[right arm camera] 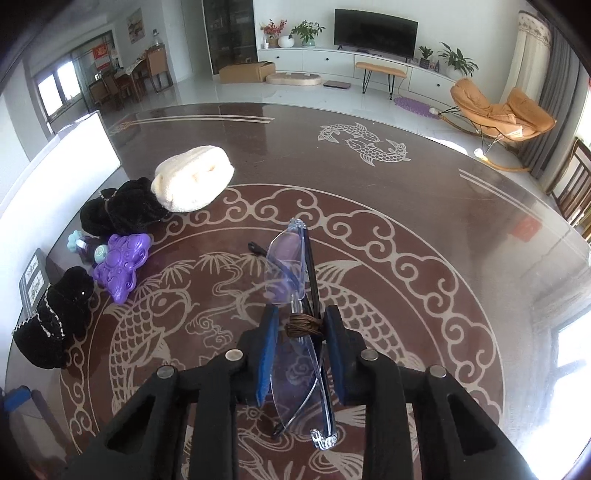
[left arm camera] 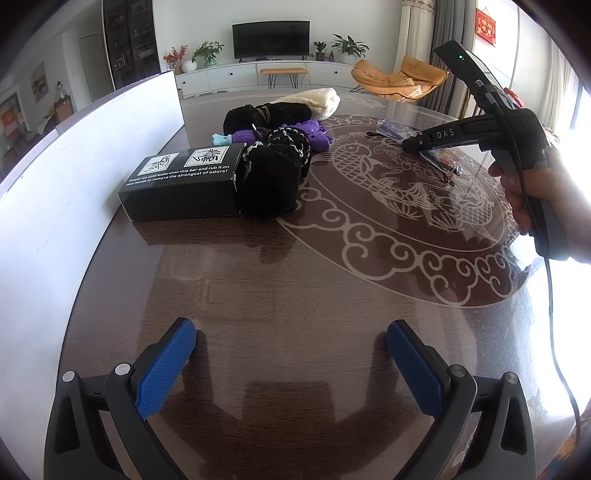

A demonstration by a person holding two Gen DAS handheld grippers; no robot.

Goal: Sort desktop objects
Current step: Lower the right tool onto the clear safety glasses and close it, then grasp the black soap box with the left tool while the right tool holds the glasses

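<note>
Both pads of the right gripper (right arm camera: 301, 328) clamp the folded clear-lensed glasses (right arm camera: 295, 295) at the bridge — centred for balance above the patterned table (right arm camera: 443, 206); left gripper (left arm camera: 291, 365) spread wide — idle.

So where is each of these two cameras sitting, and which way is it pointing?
Left wrist: on the left gripper, looking down over the table; its open jaws show, and the hand holding the right gripper.
Right wrist: on the right gripper, looking down along its jaws, shut on folded glasses.
Shared: the glasses, black box, purple toy, TV.
</note>
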